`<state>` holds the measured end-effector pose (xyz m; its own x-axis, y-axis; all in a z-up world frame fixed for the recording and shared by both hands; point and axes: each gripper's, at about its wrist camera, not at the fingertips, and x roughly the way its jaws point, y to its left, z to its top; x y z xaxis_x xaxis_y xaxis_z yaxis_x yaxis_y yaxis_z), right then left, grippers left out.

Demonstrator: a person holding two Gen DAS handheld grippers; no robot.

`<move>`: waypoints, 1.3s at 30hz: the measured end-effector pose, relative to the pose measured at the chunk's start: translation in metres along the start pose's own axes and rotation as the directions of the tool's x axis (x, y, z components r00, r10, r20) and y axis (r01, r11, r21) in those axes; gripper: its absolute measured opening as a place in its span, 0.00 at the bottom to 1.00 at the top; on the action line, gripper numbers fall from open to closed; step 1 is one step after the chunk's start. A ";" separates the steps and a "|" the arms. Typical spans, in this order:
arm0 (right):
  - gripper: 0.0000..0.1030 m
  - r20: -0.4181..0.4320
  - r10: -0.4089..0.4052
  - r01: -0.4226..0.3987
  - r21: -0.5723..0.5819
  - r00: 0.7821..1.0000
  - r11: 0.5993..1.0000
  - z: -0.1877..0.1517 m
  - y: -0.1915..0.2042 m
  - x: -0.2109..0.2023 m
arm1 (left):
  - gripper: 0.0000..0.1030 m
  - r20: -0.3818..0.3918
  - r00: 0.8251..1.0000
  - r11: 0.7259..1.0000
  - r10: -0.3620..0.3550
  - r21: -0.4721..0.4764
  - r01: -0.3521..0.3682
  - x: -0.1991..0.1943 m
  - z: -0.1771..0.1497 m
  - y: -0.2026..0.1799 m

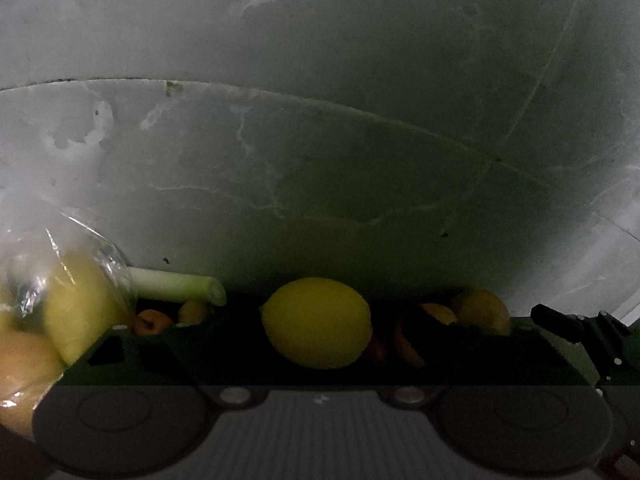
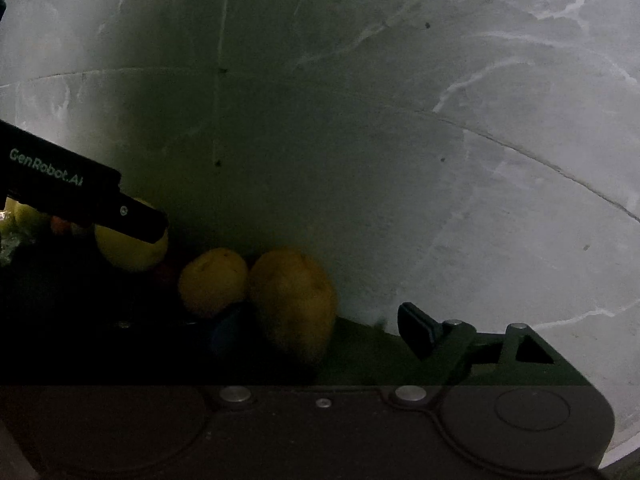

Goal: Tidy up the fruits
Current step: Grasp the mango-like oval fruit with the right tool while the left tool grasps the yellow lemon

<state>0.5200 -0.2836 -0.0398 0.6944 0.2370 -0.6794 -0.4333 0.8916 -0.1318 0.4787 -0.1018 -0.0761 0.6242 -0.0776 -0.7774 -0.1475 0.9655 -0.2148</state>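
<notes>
The left tool point(image 1: 316, 344) has its jaws spread wide around a smooth yellow lemon point(image 1: 316, 322) without touching it; the right tool point(image 2: 256, 332) also stands open around a dull yellow pear-shaped fruit point(image 2: 294, 300), with a rounder yellow fruit point(image 2: 212, 280) touching it. Both lie against the grey marbled wall point(image 1: 360, 160), beside a pale green leek stalk point(image 1: 176, 289).

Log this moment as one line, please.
left gripper open, lemon between fingers, ungripped | right gripper open, nothing gripped | bag of fruit at left
</notes>
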 end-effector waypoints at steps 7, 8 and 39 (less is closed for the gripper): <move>0.76 -0.013 0.006 -0.006 -0.010 1.000 1.000 0.000 0.002 0.003 | 0.78 -0.020 1.000 1.000 -0.002 0.008 0.003 0.006 0.002 0.001; 0.75 -0.017 0.009 -0.009 -0.008 1.000 1.000 -0.001 0.001 0.003 | 0.77 -0.025 1.000 1.000 -0.002 0.007 0.002 0.008 0.001 0.001; 0.52 -0.036 0.040 -0.035 0.120 0.999 0.992 -0.007 -0.020 -0.038 | 0.65 -0.056 0.995 0.995 -0.083 0.053 0.086 0.016 -0.012 0.018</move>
<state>0.4984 -0.3131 -0.0169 0.6552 0.2584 -0.7099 -0.3857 0.9224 -0.0203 0.4762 -0.0884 -0.0997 0.5904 -0.1714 -0.7887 -0.0524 0.9670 -0.2493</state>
